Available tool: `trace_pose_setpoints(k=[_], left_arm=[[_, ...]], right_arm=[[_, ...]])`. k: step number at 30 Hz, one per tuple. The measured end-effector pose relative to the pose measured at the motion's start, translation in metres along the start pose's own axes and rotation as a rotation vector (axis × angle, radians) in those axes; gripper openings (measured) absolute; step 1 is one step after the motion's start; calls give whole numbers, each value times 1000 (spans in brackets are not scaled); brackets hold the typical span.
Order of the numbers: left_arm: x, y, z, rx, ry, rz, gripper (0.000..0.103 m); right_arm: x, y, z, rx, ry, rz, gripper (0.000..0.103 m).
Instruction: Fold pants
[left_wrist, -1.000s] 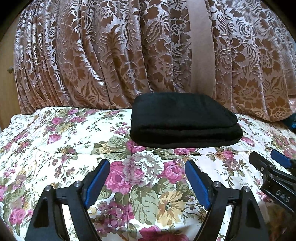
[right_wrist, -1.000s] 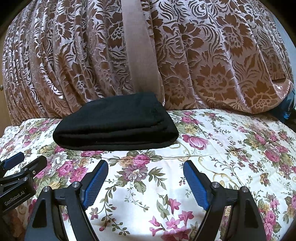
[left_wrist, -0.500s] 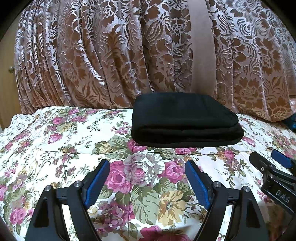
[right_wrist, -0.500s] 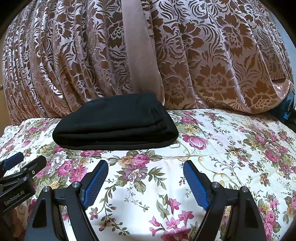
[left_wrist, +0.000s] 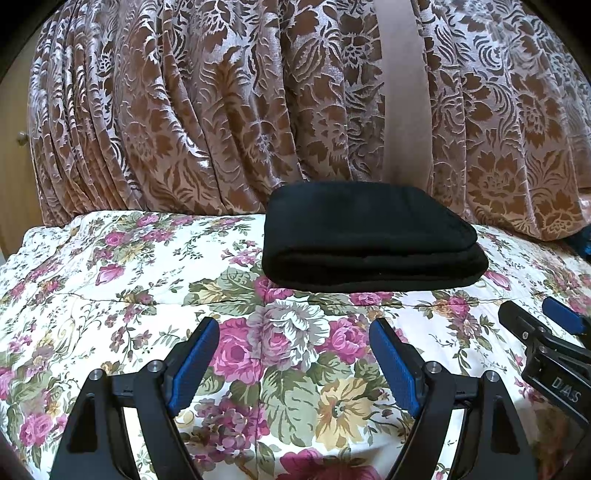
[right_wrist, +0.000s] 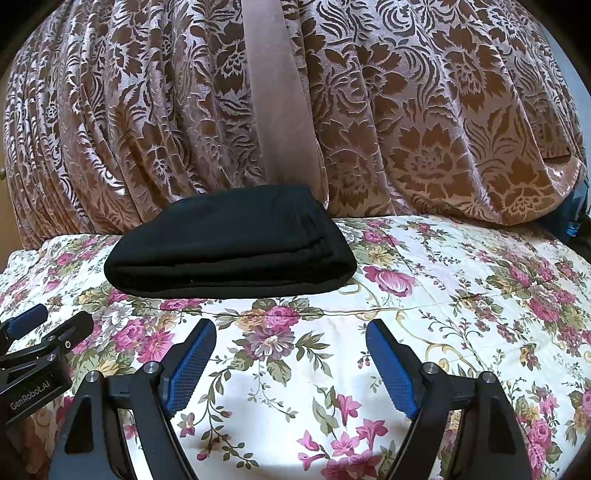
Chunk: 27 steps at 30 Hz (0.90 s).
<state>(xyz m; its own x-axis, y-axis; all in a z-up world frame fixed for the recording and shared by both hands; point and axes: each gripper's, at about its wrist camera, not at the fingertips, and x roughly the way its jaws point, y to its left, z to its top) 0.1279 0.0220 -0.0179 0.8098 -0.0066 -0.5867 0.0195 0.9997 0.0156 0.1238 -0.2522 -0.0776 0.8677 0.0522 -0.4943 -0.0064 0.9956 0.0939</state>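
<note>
1. Pants (left_wrist: 369, 236): a black, compact stack of several layers on the floral bedspread (left_wrist: 110, 295), with the rounded fold facing me and the stacked edges showing on the right side in the right wrist view (right_wrist: 229, 247). I read that as a finished fold: the layers lie flush and nothing trails loose.

2. Why it sits there: the bundle is at the far edge of the bed, its back edge against or just beside the brown patterned curtain (left_wrist: 184, 110). I judge it was set there to rest flat and out of the way.

3. Left gripper (left_wrist: 293, 360): released, jaws wide apart with only bedspread between the blue pads (left_wrist: 192, 362). The pants lie ahead of it and slightly to the right, apart from the fingertips, with a strip of flowered cloth between.

4. Right gripper (right_wrist: 291, 360): also released and grasping nothing. From its view the pants lie ahead and to the left, apart from the tips.

5. The two grippers sit side by side, near each other; each shows at the edge of the other's view. Both hang low over the near part of the bed, pulled back from the bundle, which suits a task I judge done or nearly so.

6. If anything remains, I would only check the right side's stepped edges for evenness; I cannot tell from here whether the back edge is tidy.
</note>
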Motion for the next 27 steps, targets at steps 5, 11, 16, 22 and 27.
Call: trace_pose_setpoints(k=[5,11,16,22,27], left_arm=[[0,1,0,0,0,0,83],[1,1,0,1,1,0,83],[0,2,-1,0,1,1,83],[1,2,-1,-1,4,1,83],[1,2,-1,-1,5,2,83]], right_arm=[[1,-1,0,-1,1,1,85],[1,-1,-1,-1,5,2,85],[2,-1,-1,-2,7,2,85],[3,-1,-1,-3,9,4,85],[3,-1,-1,-3,10,4,85]])
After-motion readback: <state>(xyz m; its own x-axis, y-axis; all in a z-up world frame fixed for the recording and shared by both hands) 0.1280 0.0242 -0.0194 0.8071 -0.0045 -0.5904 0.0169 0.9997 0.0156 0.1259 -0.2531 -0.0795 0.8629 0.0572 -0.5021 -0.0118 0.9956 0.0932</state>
